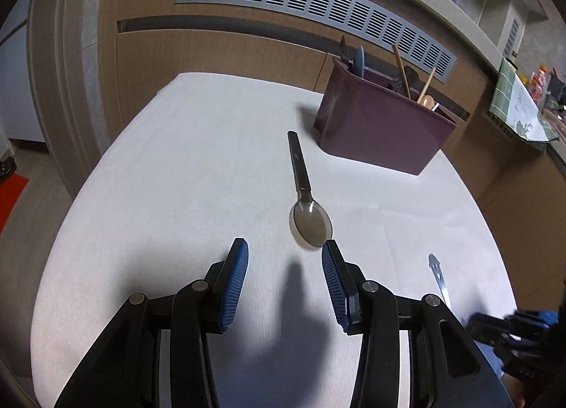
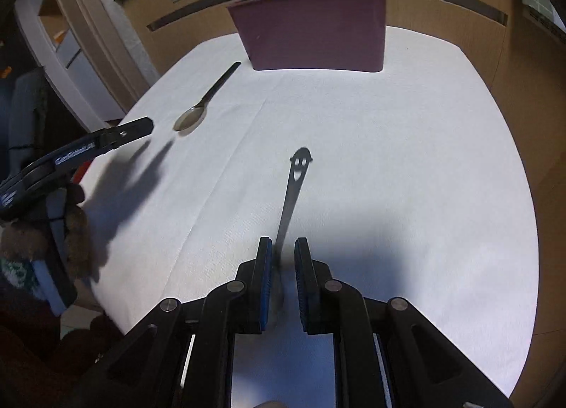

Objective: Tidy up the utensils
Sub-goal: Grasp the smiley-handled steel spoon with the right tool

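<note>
Maroon caddy (image 2: 315,29): chopsticks, spoons | left tongs (image 1: 284,259): label unreadable, apart, empty | right tongs (image 2: 283,259): straddling smiley utensil (image 2: 295,188), grip unclear

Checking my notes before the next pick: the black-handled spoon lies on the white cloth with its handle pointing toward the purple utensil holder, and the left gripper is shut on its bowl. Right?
Not quite. The left gripper is open, its fingers wide apart with nothing between them, short of the black-handled spoon. The left wrist view shows this. The spoon's handle does point toward the purple utensil holder on the white cloth.
</note>
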`<control>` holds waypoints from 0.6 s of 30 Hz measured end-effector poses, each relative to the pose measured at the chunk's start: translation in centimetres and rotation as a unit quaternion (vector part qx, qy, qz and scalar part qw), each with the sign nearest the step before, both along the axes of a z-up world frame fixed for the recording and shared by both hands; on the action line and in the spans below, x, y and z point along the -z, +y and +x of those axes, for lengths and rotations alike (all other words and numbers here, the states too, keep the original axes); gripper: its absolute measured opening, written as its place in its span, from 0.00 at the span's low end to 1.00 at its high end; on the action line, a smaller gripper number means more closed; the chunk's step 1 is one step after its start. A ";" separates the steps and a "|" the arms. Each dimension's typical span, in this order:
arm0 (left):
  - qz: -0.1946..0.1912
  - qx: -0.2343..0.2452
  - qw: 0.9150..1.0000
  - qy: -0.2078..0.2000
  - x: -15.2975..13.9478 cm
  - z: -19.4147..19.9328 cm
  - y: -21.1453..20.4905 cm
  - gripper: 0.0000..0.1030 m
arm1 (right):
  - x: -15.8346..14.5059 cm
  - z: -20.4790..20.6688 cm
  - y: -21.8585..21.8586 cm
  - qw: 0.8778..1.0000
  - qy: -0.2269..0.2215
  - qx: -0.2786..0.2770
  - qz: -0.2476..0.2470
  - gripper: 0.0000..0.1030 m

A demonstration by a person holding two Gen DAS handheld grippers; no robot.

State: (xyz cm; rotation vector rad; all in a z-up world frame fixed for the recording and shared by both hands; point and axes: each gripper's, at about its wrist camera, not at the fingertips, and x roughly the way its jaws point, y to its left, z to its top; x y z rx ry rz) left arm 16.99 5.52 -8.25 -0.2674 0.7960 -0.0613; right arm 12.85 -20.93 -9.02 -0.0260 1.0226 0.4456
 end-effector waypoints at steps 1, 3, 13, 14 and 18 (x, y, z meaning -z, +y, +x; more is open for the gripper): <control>-0.003 -0.001 1.000 0.002 0.0 0.1 0.1 0.43 | 0.1 -0.8 -0.4 1.000 -0.002 0.001 -0.001 0.13; -0.008 -0.001 1.000 0.006 0.1 0.1 0.0 0.43 | 0.5 -2.0 -0.9 1.000 0.009 -0.002 0.001 0.15; 0.005 0.010 1.000 0.016 0.2 -0.3 -1.0 0.43 | 0.5 -3.1 2.8 0.999 -0.022 -0.037 -0.032 0.28; 0.006 0.009 1.000 0.017 0.2 -0.3 -1.1 0.43 | 0.6 -3.1 3.2 0.998 -0.029 -0.036 -0.043 0.29; 0.014 0.014 1.000 0.019 0.3 -0.3 -1.3 0.43 | 0.6 -2.3 4.7 0.995 -0.053 -0.035 -0.077 0.29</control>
